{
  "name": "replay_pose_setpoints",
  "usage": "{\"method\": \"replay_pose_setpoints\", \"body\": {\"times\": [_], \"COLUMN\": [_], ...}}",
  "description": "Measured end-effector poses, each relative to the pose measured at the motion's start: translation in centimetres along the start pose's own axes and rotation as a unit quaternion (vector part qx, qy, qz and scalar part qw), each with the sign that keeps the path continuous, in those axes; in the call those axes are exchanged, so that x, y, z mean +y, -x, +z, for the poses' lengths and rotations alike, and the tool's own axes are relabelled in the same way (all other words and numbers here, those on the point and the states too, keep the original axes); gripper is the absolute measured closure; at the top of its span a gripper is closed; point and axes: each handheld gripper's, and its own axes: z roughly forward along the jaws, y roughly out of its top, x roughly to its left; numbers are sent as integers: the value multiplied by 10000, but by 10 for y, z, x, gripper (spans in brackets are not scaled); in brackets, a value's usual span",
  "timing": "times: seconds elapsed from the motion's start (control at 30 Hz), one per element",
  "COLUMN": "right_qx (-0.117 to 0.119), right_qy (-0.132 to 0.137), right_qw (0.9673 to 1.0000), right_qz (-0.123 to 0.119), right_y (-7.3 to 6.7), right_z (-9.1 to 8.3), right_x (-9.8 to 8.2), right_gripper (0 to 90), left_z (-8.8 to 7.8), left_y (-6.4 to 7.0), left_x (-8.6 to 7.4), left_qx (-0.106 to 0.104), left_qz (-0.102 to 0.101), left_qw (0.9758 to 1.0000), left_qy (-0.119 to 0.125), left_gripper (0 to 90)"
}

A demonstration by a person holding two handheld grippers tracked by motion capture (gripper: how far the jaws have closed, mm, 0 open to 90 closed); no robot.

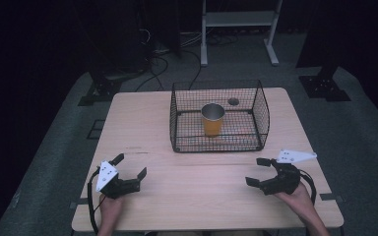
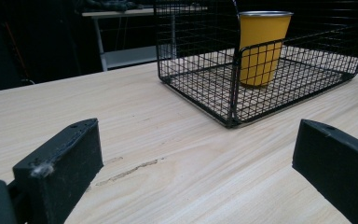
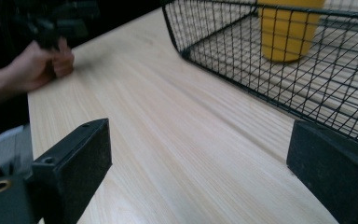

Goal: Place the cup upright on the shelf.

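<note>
In the right gripper view the top edge cuts off the rim of the yellow metal cup (image 3: 291,32) standing in the black wire basket (image 3: 242,51), and the basket's far side runs out of frame to the right. In that view the person's left hand (image 3: 42,65) and the black left tool (image 3: 58,21) it holds are blurred and dim, so how its jaws stand cannot be read there. From the high view, the small dark round mark (image 1: 233,102) on the light wooden bench (image 1: 142,123) behind the cup is too small to identify.

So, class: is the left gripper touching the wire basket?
Apart. In the high view, bare table separates the left gripper from the wire basket, which holds the yellow cup.
</note>
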Motion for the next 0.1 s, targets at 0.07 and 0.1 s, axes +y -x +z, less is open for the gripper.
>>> {"method": "replay_pose_setpoints", "body": {"times": [0.07,0.1], "right_qx": [21,-5], "right_qy": [296,492], "right_qw": [9994,9986], "right_qz": [159,199], "right_y": [-4,-7], "right_z": [-4,-7], "right_x": [-8,-13], "right_gripper": [59,59], "left_z": [0,0], "left_y": [0,0], "left_x": [0,0], "left_qx": [1,2], "left_qz": [-4,-3], "left_qw": [10000,10000], "left_qy": [-2,-5], "left_gripper": [8,8]}}
